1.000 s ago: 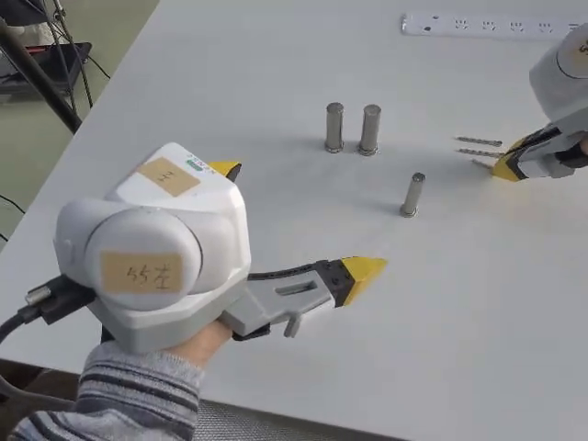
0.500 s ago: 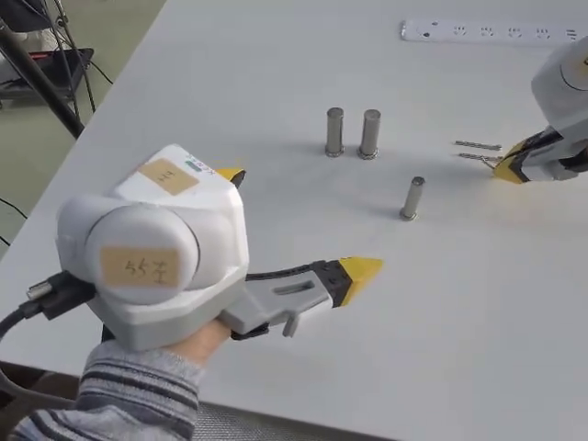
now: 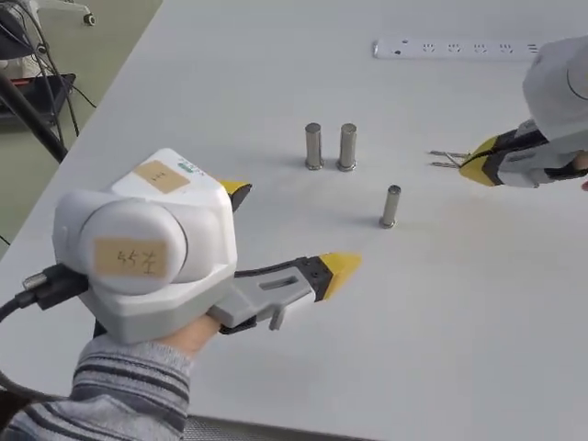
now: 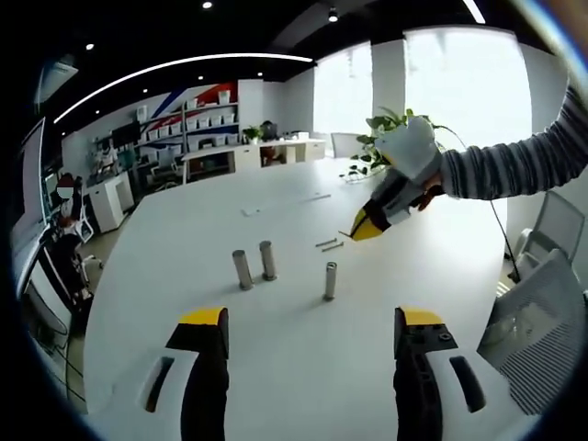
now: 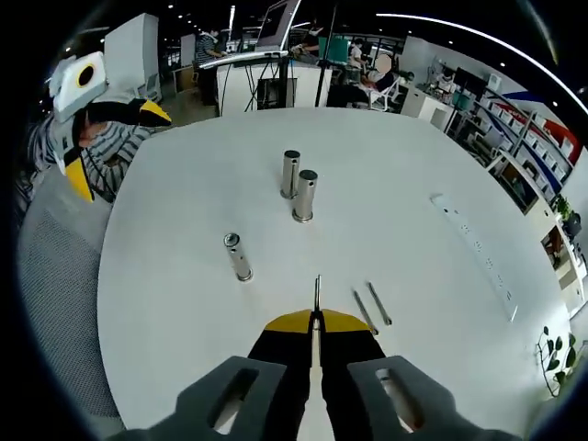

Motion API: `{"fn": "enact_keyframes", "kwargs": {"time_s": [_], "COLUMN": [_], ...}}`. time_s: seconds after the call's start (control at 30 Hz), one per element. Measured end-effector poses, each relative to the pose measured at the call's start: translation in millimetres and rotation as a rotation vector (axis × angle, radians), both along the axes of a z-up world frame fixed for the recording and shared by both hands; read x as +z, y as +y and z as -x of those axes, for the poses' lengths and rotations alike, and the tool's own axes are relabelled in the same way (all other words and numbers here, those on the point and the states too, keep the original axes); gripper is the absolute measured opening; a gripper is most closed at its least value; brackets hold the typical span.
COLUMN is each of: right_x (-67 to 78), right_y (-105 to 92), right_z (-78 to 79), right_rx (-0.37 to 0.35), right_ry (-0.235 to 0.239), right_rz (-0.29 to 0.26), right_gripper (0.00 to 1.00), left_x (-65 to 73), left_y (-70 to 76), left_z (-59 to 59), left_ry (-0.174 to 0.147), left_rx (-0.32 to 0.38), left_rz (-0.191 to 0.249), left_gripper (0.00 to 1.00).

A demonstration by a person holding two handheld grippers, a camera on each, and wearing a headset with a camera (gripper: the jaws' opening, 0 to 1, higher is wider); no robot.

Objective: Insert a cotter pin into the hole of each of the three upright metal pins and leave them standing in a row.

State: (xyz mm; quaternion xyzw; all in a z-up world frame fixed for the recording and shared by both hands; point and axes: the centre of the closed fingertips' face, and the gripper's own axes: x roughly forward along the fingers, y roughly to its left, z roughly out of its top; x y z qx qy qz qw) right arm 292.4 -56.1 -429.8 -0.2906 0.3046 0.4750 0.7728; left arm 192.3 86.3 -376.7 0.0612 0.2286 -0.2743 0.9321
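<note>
Right gripper (image 5: 315, 319) has its jaws pressed tight together on a cotter pin (image 5: 317, 289). It is pinched by the tail so the slim end pokes straight out ahead, which is how you'd want it for threading a hole. The gripper hangs out beyond the lone metal pin (image 3: 391, 206), on the side away from the left gripper, and looks lifted just clear of the table (image 3: 459, 331).

Two spare cotter pins (image 5: 363, 312) lie flat side by side, further out again from the lone pin, waiting their turn. The pair of metal pins (image 3: 330, 147) stands upright, nearly touching, a little back from the lone pin toward the power strip (image 3: 450, 48). As far as I can judge none of the three is pinned yet, and they don't make one row.

Left gripper (image 3: 287, 228) sits well short of the lone pin, close to the person, jaws spread wide with nothing between them. My guess is it's ready to steady a pin.

As for writing, a tan tape label (image 3: 138, 260) on its housing is handwritten: "55" and a character I can't read. The second tape patch (image 3: 161, 176) above it is too scrawled to make out.
</note>
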Motion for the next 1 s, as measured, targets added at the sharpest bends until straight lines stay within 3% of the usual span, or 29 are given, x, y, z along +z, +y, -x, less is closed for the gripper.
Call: {"fn": "enact_keyframes", "kwargs": {"time_s": [0.23, 0.5, 0.6, 0.73, 0.8, 1.0], "right_x": [18.5, 21.5, 21.5, 22.3, 23.5, 27.8], "right_y": [22.3, 37.0, 40.2, 43.7, 45.8, 50.5], "right_z": [32.0, 60.1, 67.1, 75.6, 80.4, 91.3], "right_rx": [0.111, 0.238, 0.261, 0.306, 0.322, 0.377], "right_ry": [-0.036, -0.095, -0.106, -0.142, -0.146, -0.185], "right_rz": [-0.044, -0.024, -0.026, -0.019, -0.026, -0.026], "right_gripper": [0.00, 0.00, 0.00, 0.00, 0.00, 0.00], "left_x": [1.1, 3.9, 0.9, -3.2, -4.8, -4.5], "left_y": [-13.7, -29.7, -35.4, -41.0, -44.9, -54.2], "left_z": [1.4, -0.3, 0.8, 1.9, 3.0, 1.8], "left_ry": [0.029, 0.070, 0.117, 0.146, 0.176, 0.223], "left_rx": [-0.055, -0.103, -0.105, -0.115, -0.112, -0.104], "left_rz": [0.031, 0.078, 0.112, 0.115, 0.145, 0.223], "left_gripper": [0.59, 0.46, 0.40, 0.35, 0.33, 0.29]}}
